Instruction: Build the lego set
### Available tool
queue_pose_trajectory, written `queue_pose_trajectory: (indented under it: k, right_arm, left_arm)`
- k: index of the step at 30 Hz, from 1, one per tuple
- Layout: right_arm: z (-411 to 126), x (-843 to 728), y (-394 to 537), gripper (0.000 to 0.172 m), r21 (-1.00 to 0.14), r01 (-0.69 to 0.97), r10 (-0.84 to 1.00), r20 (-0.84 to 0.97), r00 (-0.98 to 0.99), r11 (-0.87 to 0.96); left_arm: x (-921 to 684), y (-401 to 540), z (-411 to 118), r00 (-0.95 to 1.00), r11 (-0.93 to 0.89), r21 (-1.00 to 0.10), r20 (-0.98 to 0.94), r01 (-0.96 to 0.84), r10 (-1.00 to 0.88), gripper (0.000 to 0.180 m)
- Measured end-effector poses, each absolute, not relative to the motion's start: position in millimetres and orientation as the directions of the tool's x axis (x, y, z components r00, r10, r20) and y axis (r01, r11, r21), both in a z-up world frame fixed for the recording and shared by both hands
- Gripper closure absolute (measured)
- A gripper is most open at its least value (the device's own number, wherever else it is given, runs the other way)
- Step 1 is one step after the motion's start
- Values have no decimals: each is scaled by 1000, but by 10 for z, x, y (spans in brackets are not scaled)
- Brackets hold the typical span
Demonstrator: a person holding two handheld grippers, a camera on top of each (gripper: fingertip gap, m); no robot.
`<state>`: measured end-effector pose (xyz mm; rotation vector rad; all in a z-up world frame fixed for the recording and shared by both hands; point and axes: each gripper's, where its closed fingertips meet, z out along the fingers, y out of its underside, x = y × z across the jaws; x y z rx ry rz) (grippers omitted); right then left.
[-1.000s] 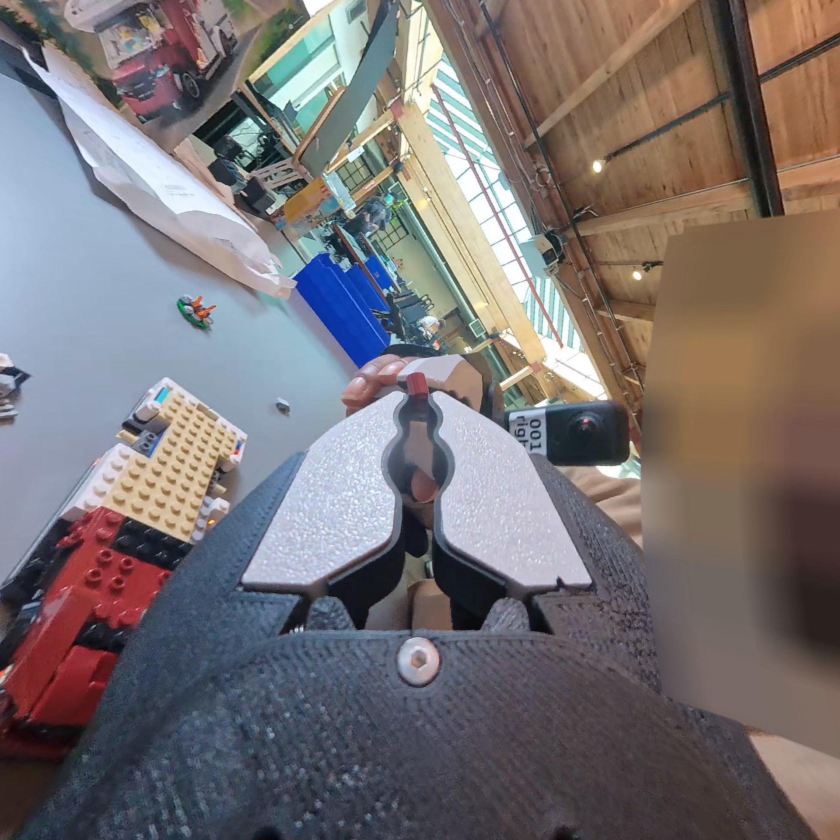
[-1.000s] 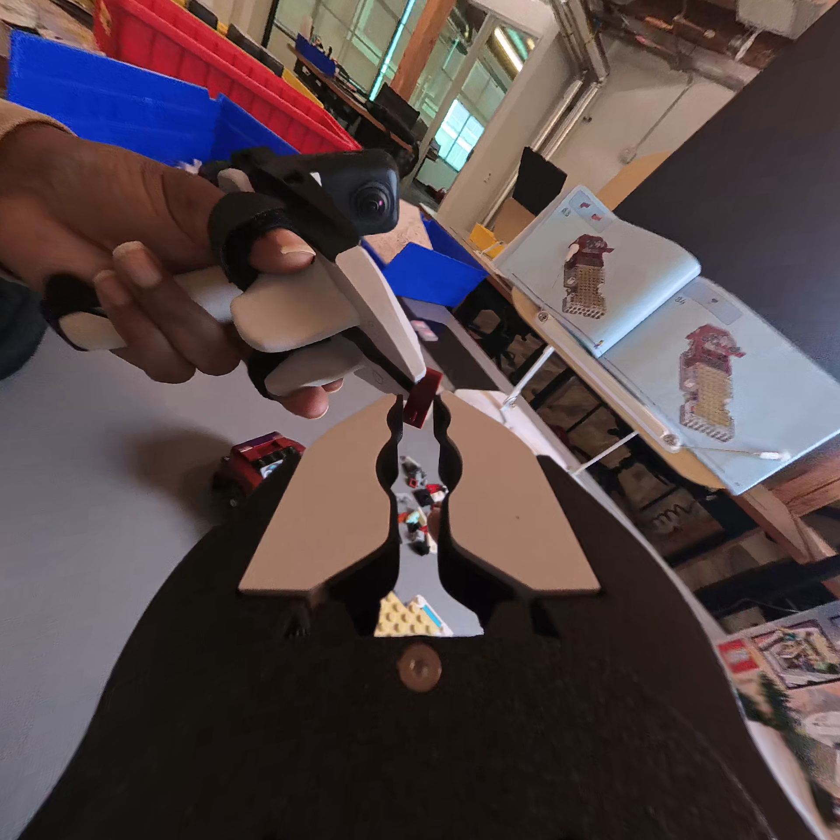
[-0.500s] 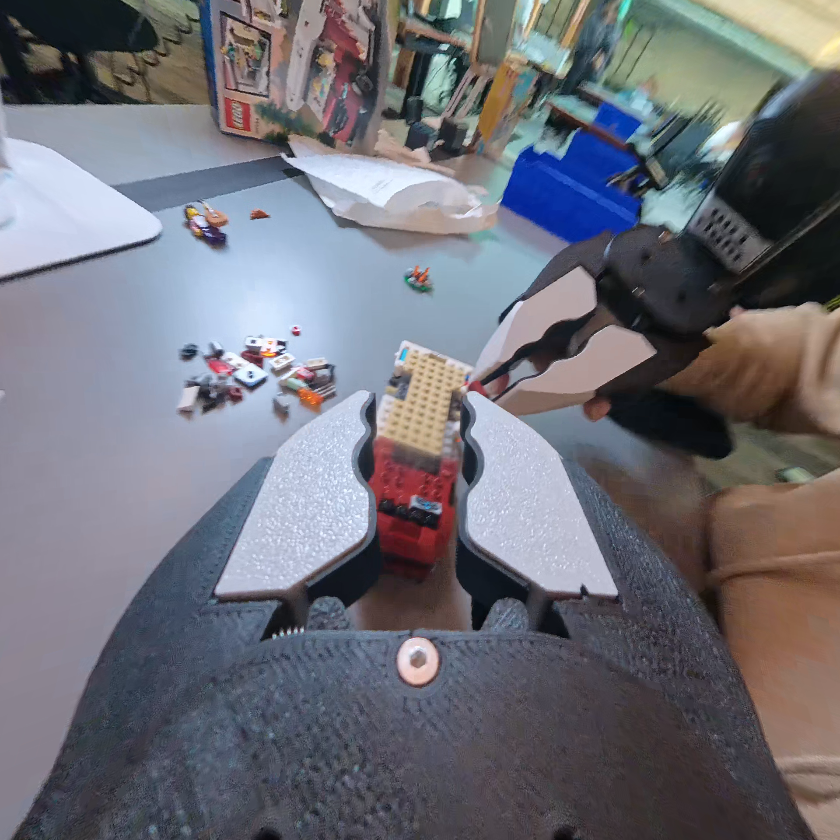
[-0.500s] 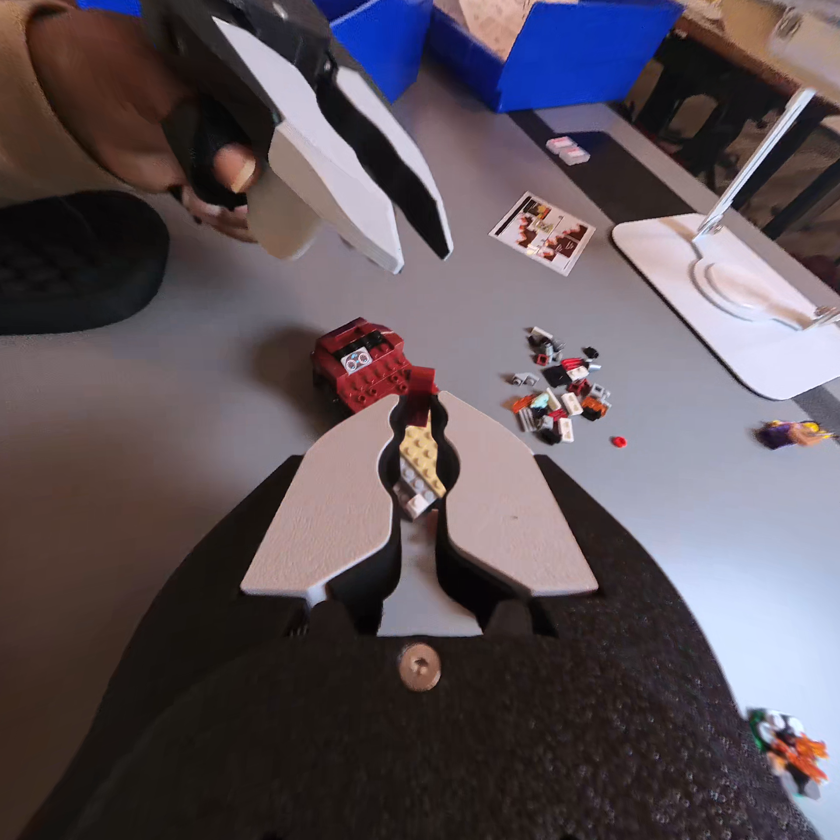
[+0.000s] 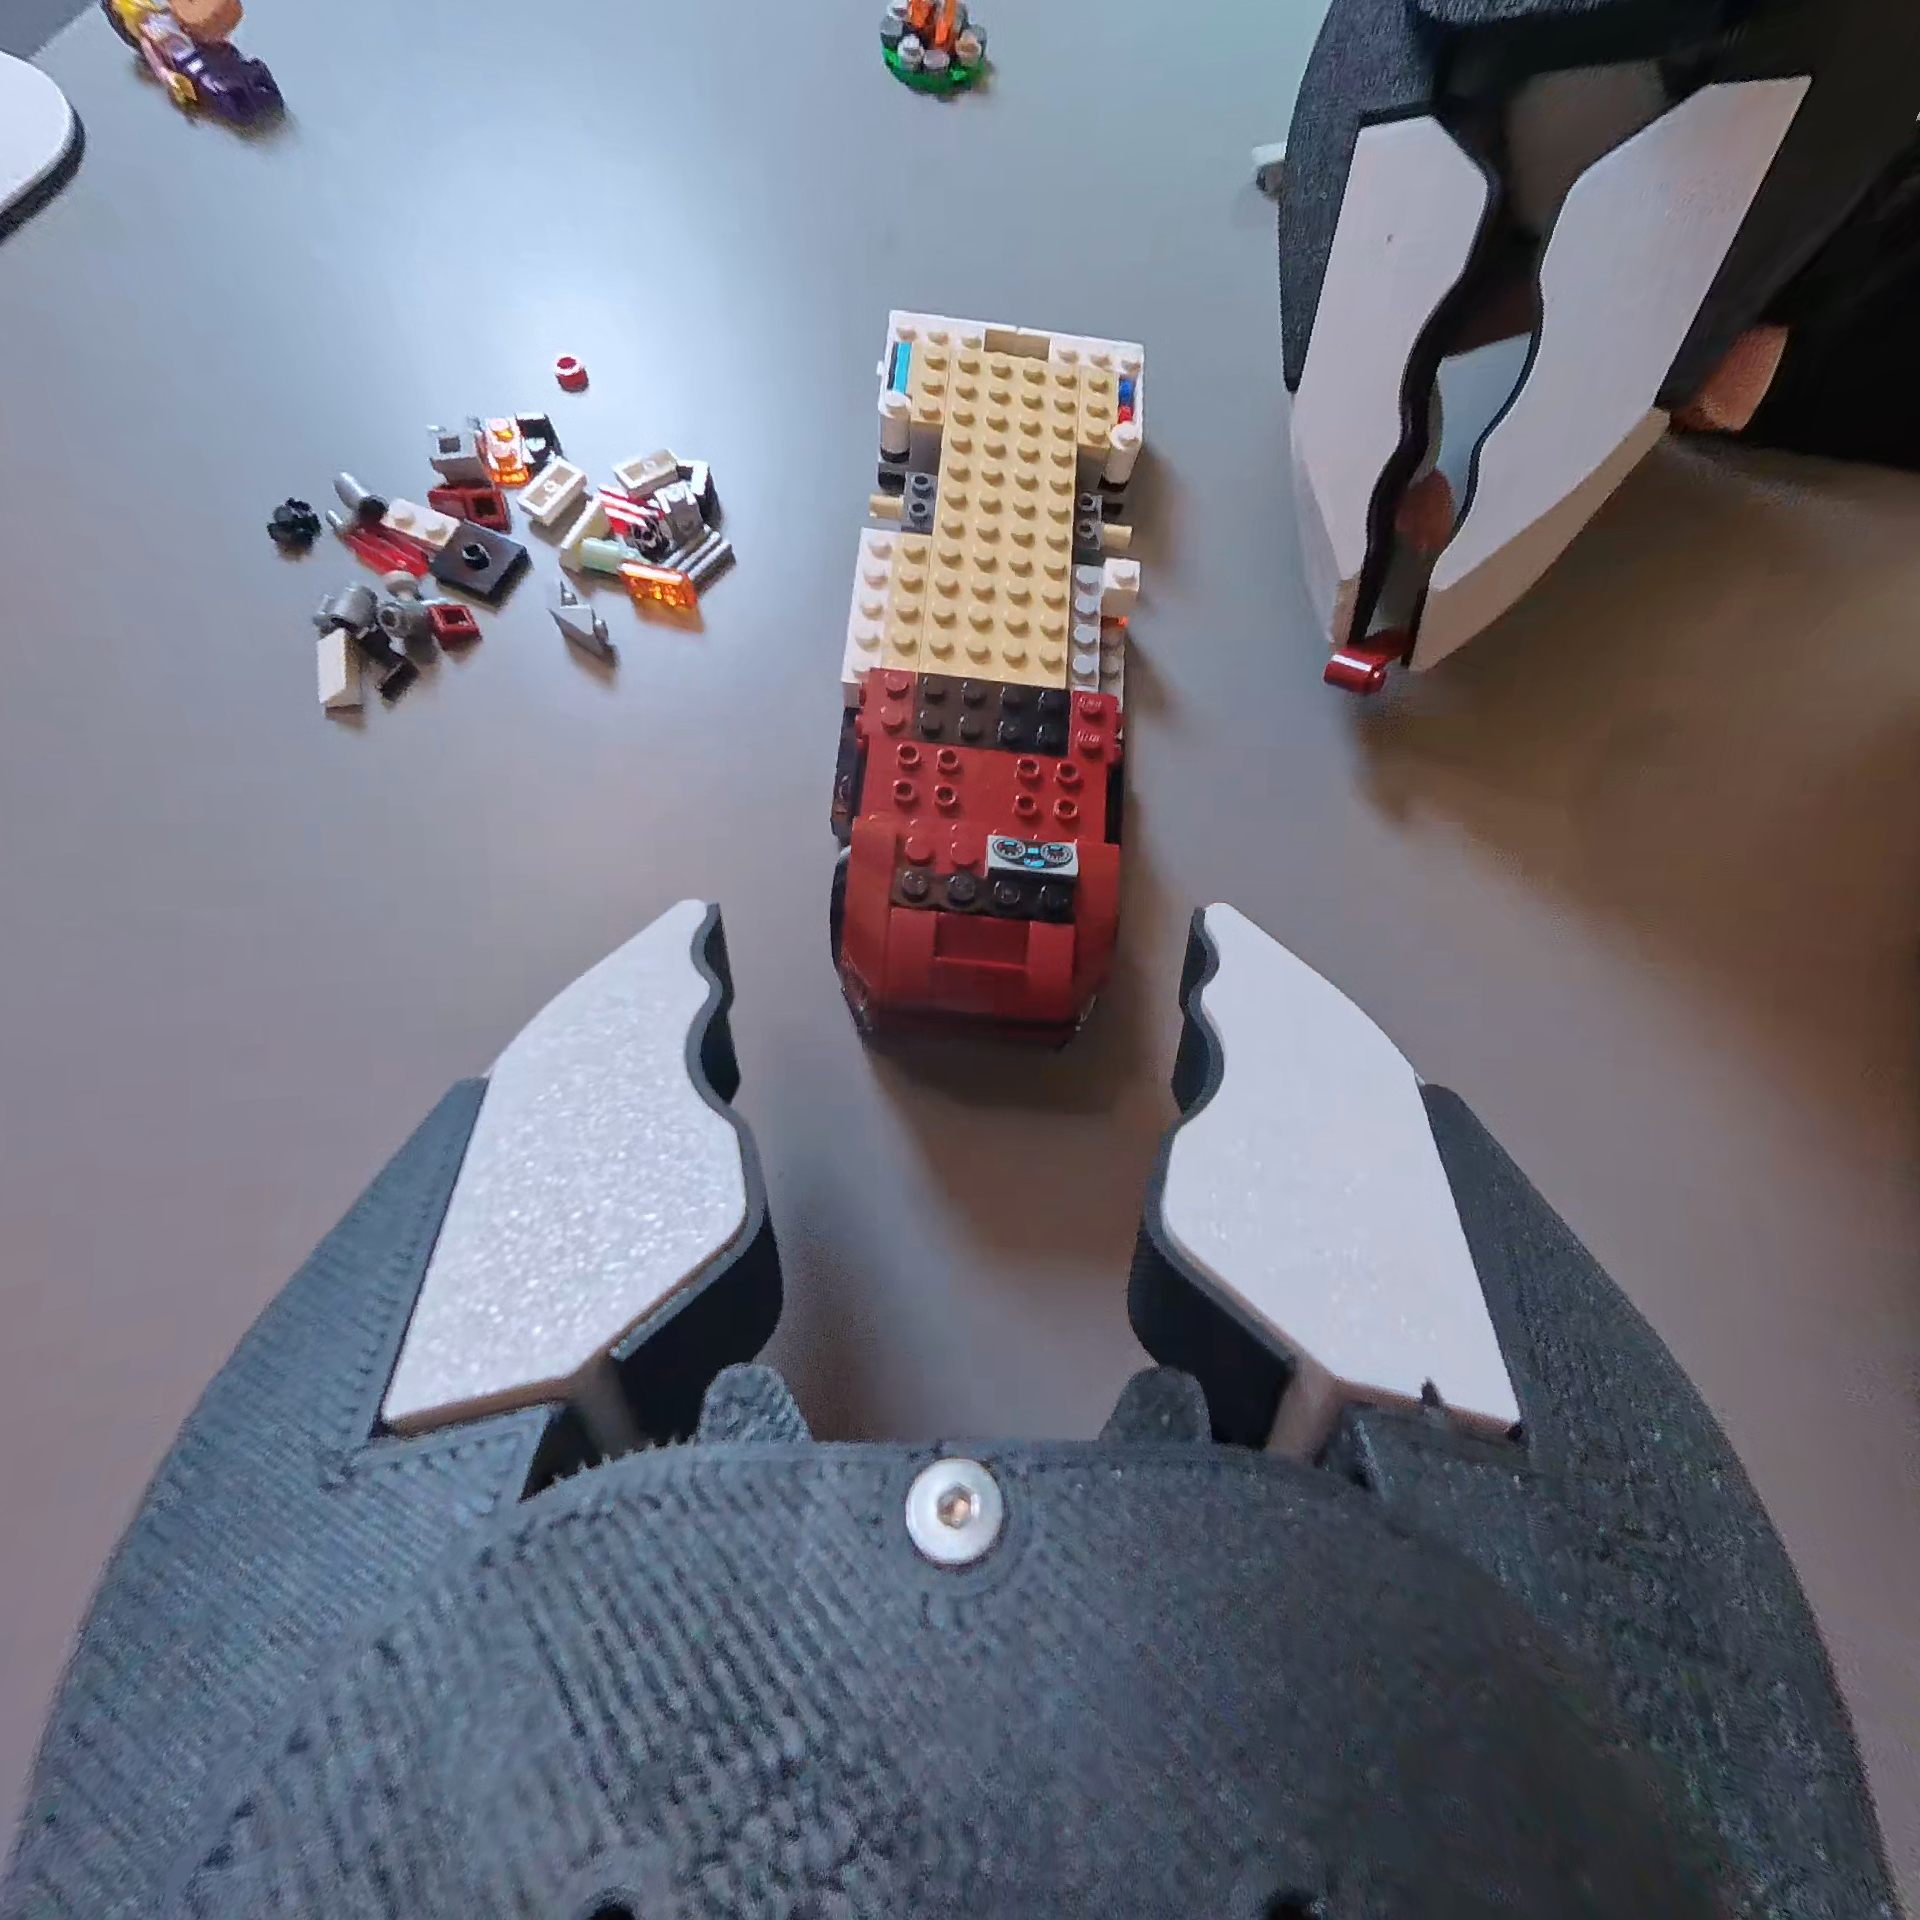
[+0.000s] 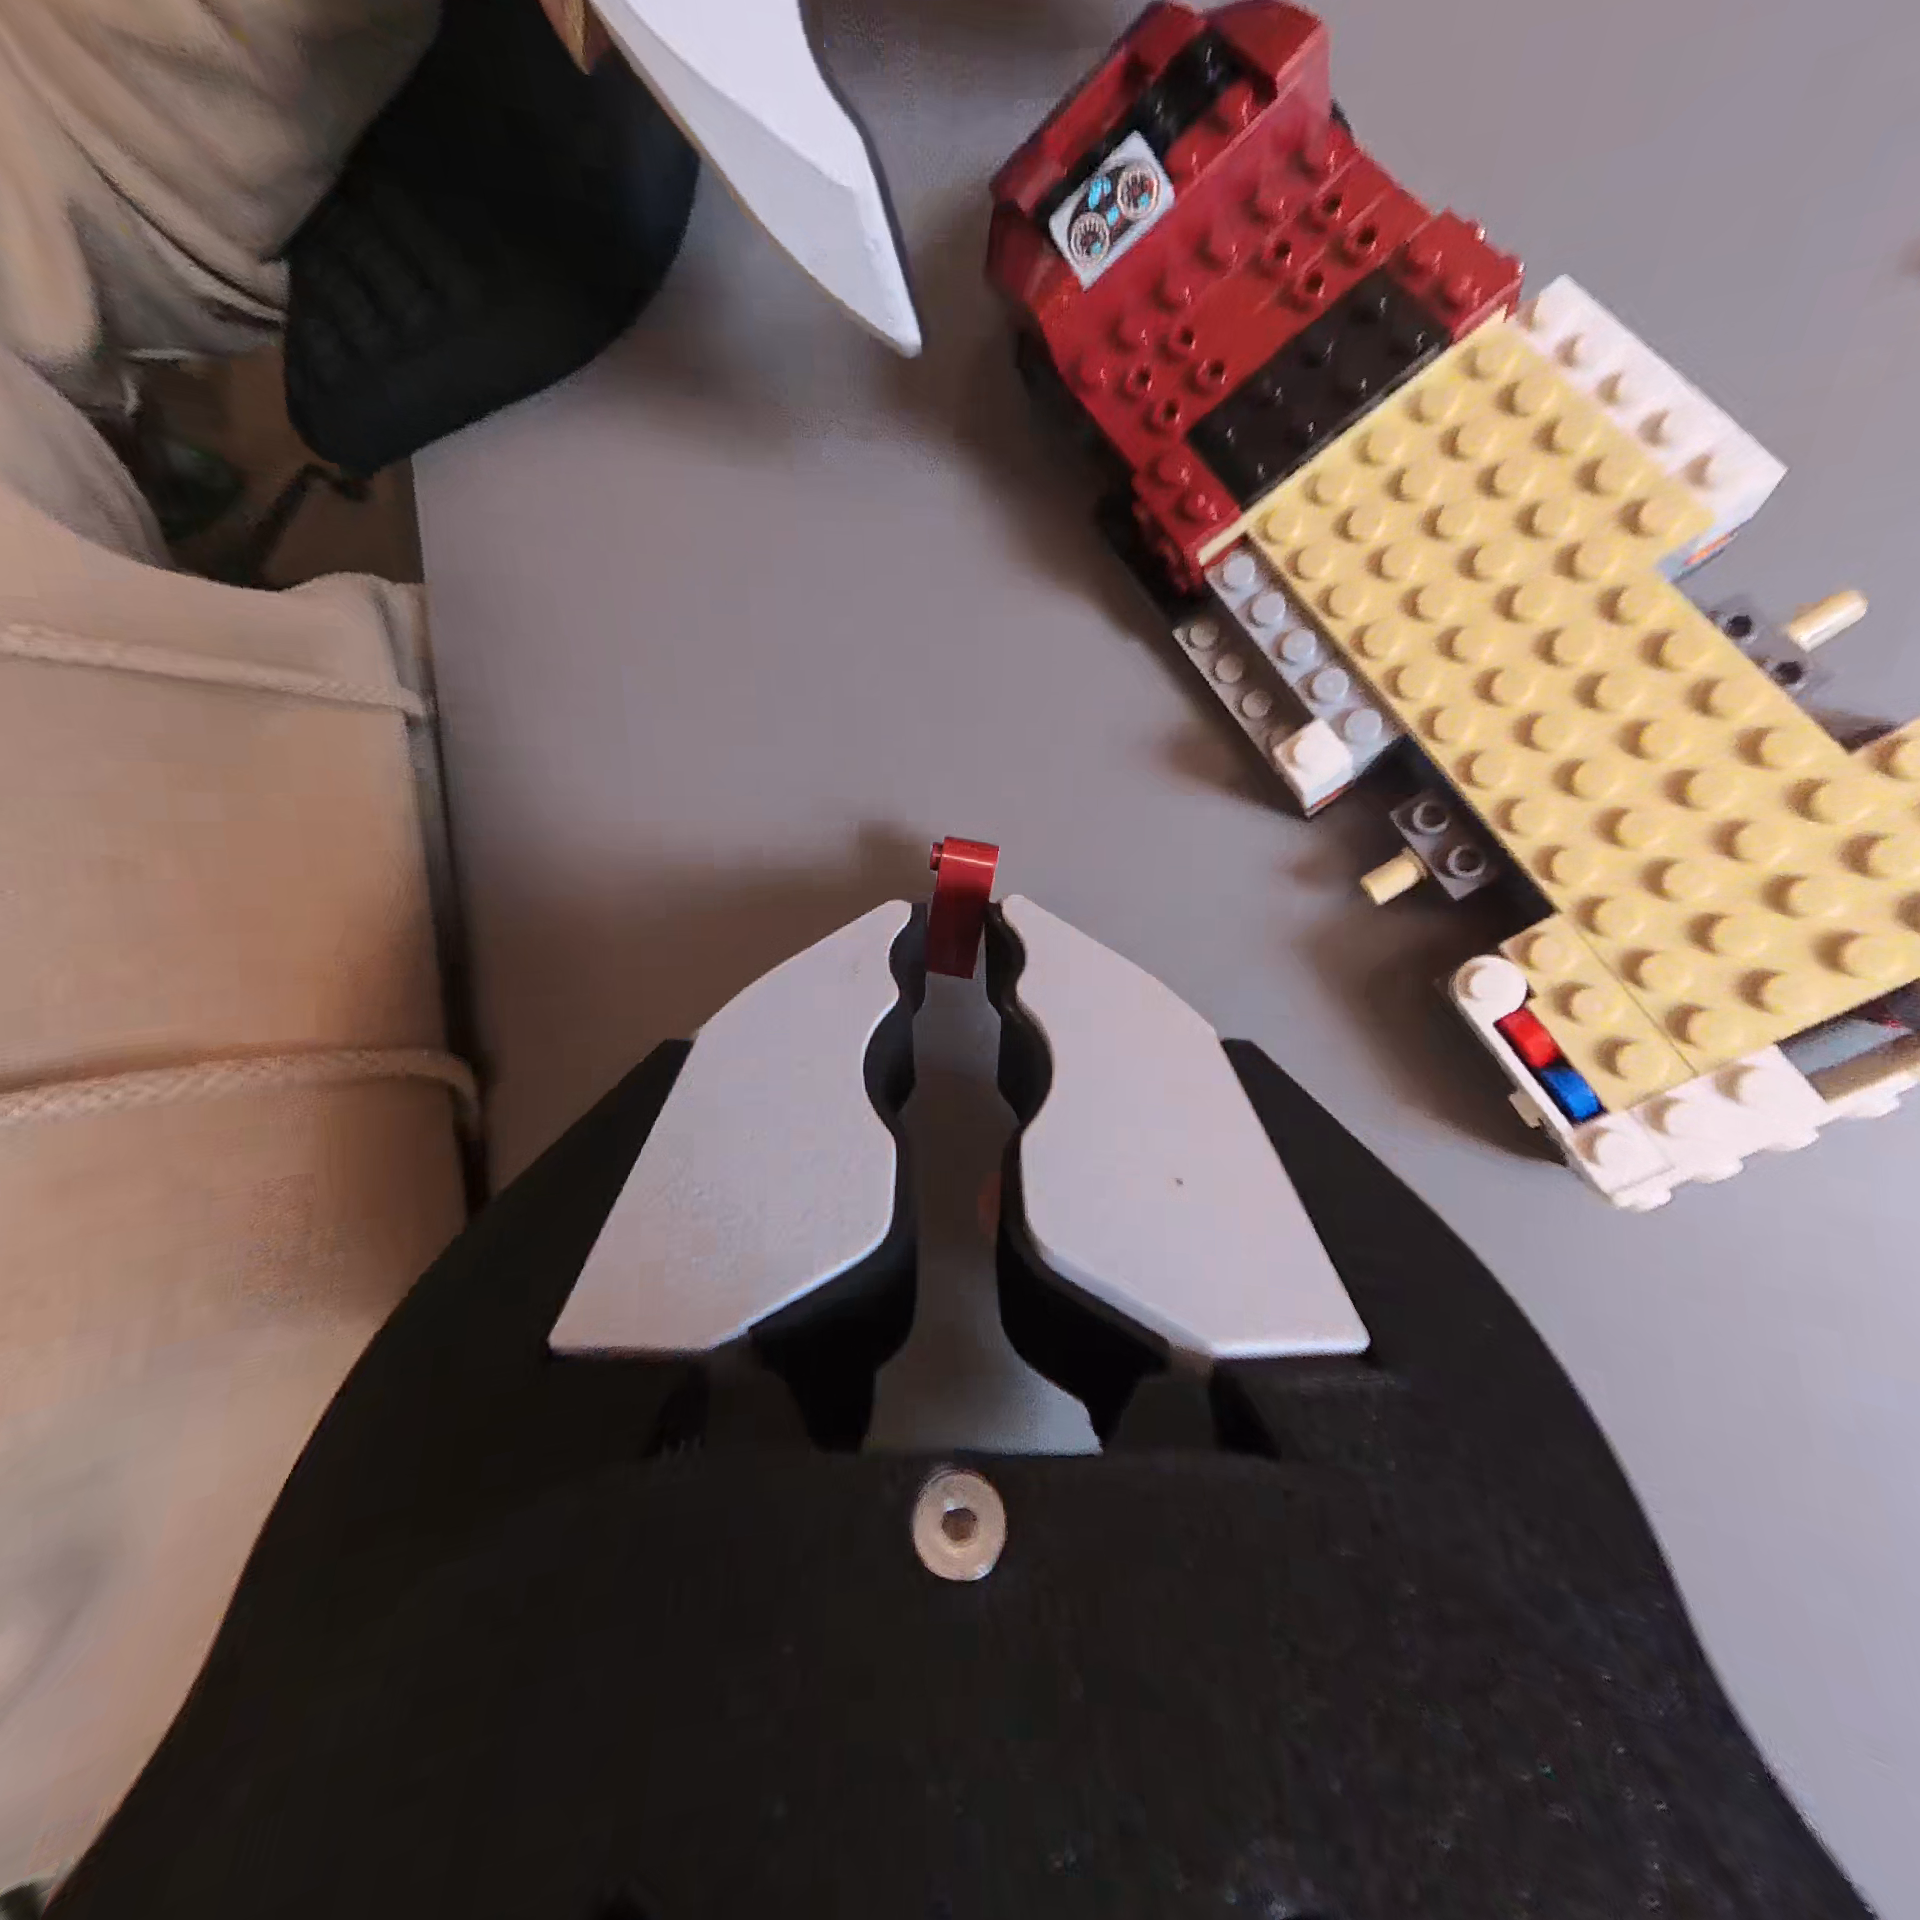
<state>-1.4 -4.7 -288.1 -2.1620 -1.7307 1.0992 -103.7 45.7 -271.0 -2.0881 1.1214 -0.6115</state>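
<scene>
A half-built brick truck (image 5: 987, 727), dark red cab at the near end and a tan studded deck behind, lies on the grey table (image 5: 312, 935). My left gripper (image 5: 956, 977) is wide open and empty, its fingers (image 5: 623, 1091) standing on either side of the cab's nose without touching it. My right gripper (image 6: 956, 920) is shut on a small dark red brick piece (image 6: 961, 904) that sticks out past its tips, held to the left of the truck (image 6: 1455, 582). In the left wrist view it hangs at the upper right with the red piece (image 5: 1356, 665) at its tips.
A heap of small loose bricks (image 5: 499, 540) lies left of the truck. A small green-based build (image 5: 930, 47) and a purple one (image 5: 197, 52) sit farther back. A person's beige sleeve (image 6: 187, 935) covers the table's left edge in the right wrist view.
Both grippers have swung down from mid-air to the table. My left gripper let go of the red piece, which my right gripper kept, then opened wide before the truck's cab.
</scene>
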Motion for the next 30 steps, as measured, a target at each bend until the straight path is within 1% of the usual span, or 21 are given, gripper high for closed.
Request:
queue_pose_trajectory:
  k: [3,7,9,11,12,13,16,19,26,28,30]
  right_arm:
    - [-2948,61,45,161,-504,812,907,-415,74,-296]
    - [-2954,150,193,153,-485,836,937,-338,92,-257]
    - [-2897,178,259,151,-519,829,962,-261,79,-209]
    - [-2779,152,199,151,-591,794,978,-206,25,-144]
    - [-2748,141,156,151,-616,782,987,-159,-3,-97]
    - [-2744,132,122,151,-631,775,995,-92,-28,-36]
    - [-2803,78,24,150,-643,756,993,87,-81,118]
    - [-2852,29,25,154,-632,751,978,191,-84,188]
    - [-2969,35,112,155,-550,807,967,234,-98,214]
    - [-2994,42,131,159,-527,818,962,250,-108,229]
    - [-2996,34,127,162,-528,818,964,241,-110,226]
  left_arm:
    - [-1029,428,-2823,504,-397,-728,82,-558,-860,96]
    - [-982,400,-2913,489,-383,-710,63,-590,-870,102]
    - [-963,389,-2928,481,-365,-712,43,-600,-876,109]
    - [-970,403,-2934,489,-356,-712,20,-606,-872,115]
    - [-981,416,-2935,493,-350,-710,5,-610,-870,120]
    - [-982,418,-2935,493,-346,-711,-1,-612,-870,121]
    - [-973,421,-2935,499,-350,-712,-1,-609,-867,121]
    - [-961,422,-2936,508,-356,-712,-1,-605,-861,121]
    - [-950,415,-2935,524,-367,-711,-4,-601,-851,121]
    - [-949,414,-2935,526,-367,-712,-3,-598,-851,121]
    - [-950,414,-2934,525,-366,-714,-3,-598,-851,121]
